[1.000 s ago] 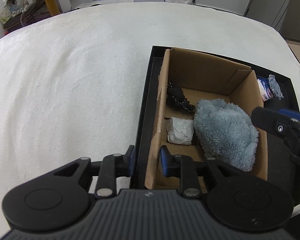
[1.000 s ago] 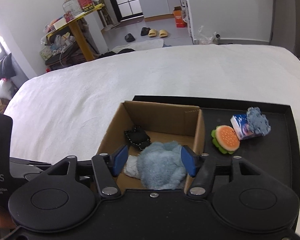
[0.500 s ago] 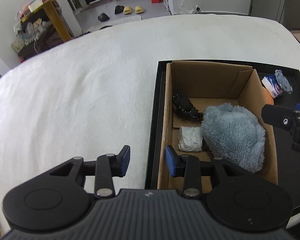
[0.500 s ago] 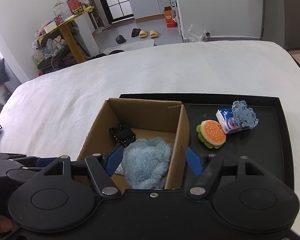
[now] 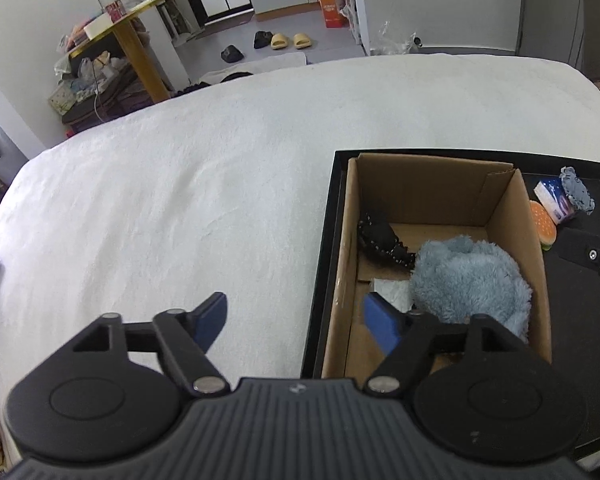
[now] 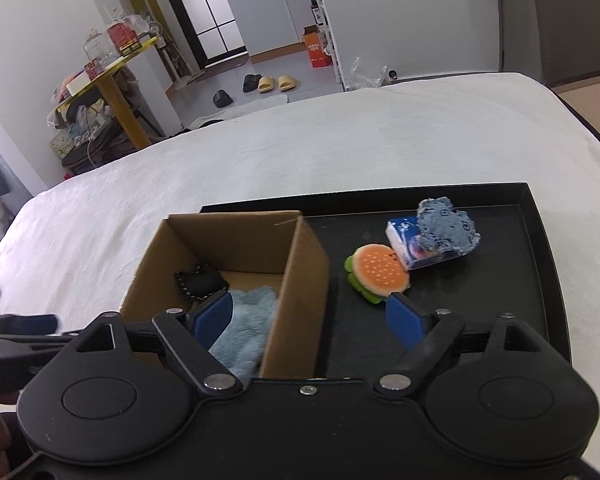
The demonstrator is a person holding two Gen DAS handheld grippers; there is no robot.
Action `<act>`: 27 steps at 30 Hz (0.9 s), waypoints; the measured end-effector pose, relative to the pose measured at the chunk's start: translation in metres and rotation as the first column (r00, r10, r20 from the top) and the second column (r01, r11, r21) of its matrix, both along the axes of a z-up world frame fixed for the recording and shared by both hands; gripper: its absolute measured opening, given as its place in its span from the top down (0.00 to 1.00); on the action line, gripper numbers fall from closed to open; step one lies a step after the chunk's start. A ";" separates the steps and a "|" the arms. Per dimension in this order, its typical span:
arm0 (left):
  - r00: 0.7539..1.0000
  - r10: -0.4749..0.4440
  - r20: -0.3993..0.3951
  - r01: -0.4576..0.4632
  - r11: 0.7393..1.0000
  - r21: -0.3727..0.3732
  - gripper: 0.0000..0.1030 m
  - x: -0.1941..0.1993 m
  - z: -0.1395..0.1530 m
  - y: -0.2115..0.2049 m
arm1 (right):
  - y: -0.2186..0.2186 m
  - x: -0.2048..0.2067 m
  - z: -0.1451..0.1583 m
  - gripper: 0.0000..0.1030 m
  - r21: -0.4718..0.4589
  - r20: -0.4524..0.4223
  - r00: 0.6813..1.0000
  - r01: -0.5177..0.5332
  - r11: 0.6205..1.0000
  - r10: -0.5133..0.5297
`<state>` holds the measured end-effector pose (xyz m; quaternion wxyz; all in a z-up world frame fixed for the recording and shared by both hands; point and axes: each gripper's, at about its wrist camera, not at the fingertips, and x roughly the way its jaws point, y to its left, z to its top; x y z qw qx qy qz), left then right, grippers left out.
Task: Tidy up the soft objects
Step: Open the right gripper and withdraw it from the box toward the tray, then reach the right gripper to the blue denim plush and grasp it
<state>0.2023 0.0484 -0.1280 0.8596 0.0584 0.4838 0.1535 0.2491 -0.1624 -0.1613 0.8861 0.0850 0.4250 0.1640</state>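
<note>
Burger plush (image 6: 380, 273) lies on the black tray (image 6: 532, 216), just beside the cardboard box (image 6: 300, 256); probably light and squashy, best pinched across its bun. Right gripper (image 6: 310, 320) is opening, nothing between its jaws.

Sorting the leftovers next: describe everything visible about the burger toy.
The burger toy is a small plush: orange bun top dotted with pale seeds, green frilly lettuce edge below. It lies tilted on the black tray, outside the box, its far side against a blue-and-white packet. No gripper touches it.
</note>
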 end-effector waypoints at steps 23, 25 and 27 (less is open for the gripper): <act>0.999 -0.026 -0.030 0.030 0.989 0.148 0.08 0.027 -0.008 -0.029 | -0.081 0.049 -0.052 0.32 0.139 -0.055 0.977 0.213 0.967 -0.207; 0.999 -0.024 -0.040 0.029 0.988 0.152 0.08 0.029 -0.009 -0.030 | -0.086 0.056 -0.057 0.31 0.152 -0.075 0.973 0.228 0.962 -0.219; 0.999 -0.019 -0.048 0.026 0.988 0.154 0.08 0.031 -0.011 -0.031 | -0.090 0.064 -0.061 0.28 0.177 -0.102 0.967 0.247 0.953 -0.232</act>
